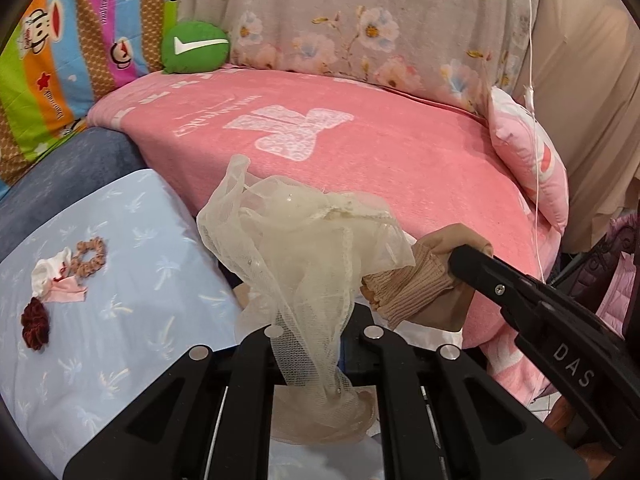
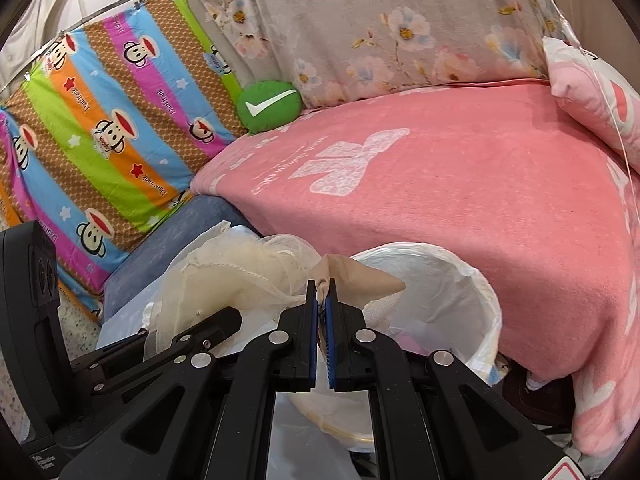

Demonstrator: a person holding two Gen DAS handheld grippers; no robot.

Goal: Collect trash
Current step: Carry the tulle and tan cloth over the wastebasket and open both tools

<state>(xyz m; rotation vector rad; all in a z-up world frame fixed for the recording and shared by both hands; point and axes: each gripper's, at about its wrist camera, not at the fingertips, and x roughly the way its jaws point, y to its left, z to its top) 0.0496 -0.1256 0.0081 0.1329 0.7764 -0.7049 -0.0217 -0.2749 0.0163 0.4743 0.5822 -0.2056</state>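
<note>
Two grippers, one bundle: your left gripper [image 1: 316,364] is clamped on a wad of cream netting [image 1: 296,240], and your right gripper [image 2: 322,312] is pinched tight on a beige cloth piece [image 2: 356,276] that hangs off the same bundle. In the left wrist view the netting runs down between the fingers, which are nearly together with the mesh bunched between them; the pads themselves are hidden by the fabric. That view also shows a ribbed beige cuff [image 1: 408,284] next to the right gripper's tip; probably part of the same beige piece, but the fisheye blur makes it hard to say.

The bundle is held up in the air, just in front of the pink blanket [image 1: 380,152] on the bed. A bin lined with a white bag [image 2: 452,280] sits just right of and below the beige piece, against the blanket's edge.

To the left in the left wrist view, a pale blue pillow [image 1: 132,240] carries a tan scrunchie [image 1: 90,256], a dark red scrunchie [image 1: 36,328] and a white and pink scrap [image 1: 56,280], well apart from the bundle. Further back: a green round cushion [image 1: 196,46] with a white tick, a striped cartoon sheet [image 2: 100,120], and a grey floral sheet [image 1: 340,20].
</note>
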